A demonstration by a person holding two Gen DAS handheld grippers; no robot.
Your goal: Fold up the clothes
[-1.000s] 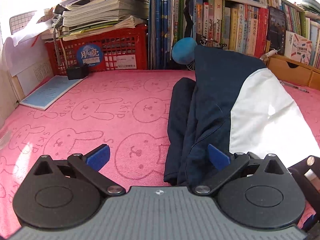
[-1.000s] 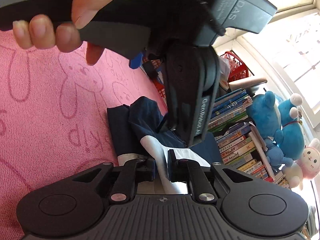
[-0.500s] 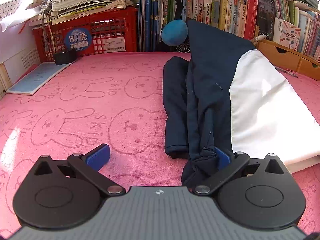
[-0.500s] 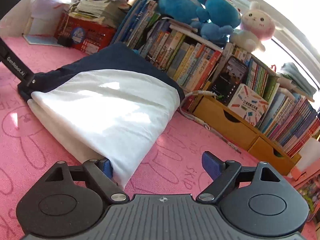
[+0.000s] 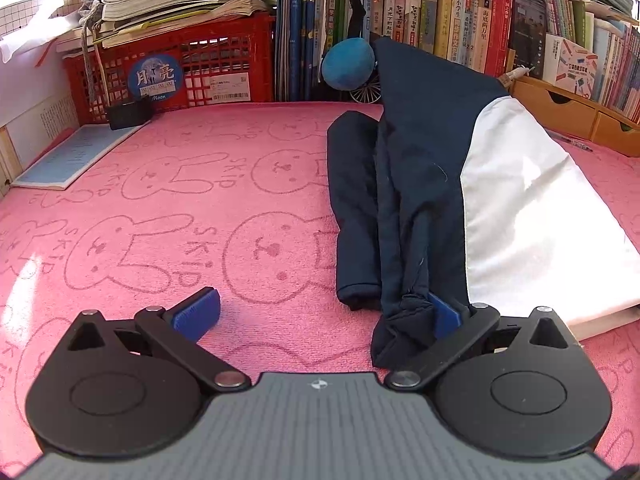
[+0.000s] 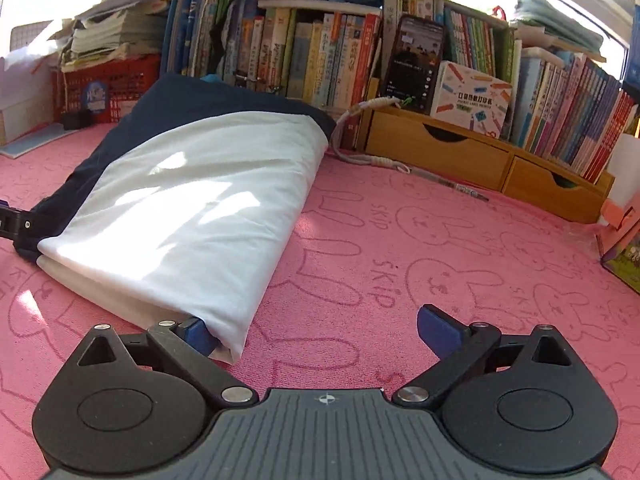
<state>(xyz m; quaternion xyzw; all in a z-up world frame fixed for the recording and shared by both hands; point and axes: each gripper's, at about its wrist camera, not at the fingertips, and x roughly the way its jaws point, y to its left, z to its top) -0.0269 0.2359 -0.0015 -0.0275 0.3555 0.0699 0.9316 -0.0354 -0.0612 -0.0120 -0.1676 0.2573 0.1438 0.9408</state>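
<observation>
A folded navy and white garment (image 5: 420, 140) lies on the pink rabbit-print towel (image 5: 168, 208), its white panel (image 6: 192, 216) on top. My left gripper (image 5: 320, 312) is open at the garment's near navy end; a bunched navy cuff (image 5: 404, 320) rests against the right pad, with nothing pinched. My right gripper (image 6: 316, 332) is open and its jaws are still opening. The white corner (image 6: 232, 344) lies over its left pad, and only towel is between the jaws. A black finger of the left gripper (image 6: 14, 226) shows at the right wrist view's left edge.
Behind the garment stand a red crate (image 5: 180, 76) under stacked papers, a row of books (image 6: 320, 52), a blue ball (image 5: 348, 64) and a wooden drawer box (image 6: 440, 148). A blue notebook (image 5: 76, 156) lies left. A braided cable (image 6: 360, 156) and a pen (image 6: 460, 188) lie on the towel.
The right gripper was shut on the white cloth beside the left hand; it has let go, rolled level and stands wide, the garment lying flat. The navy cuff now bunches at the left gripper's right pad.
</observation>
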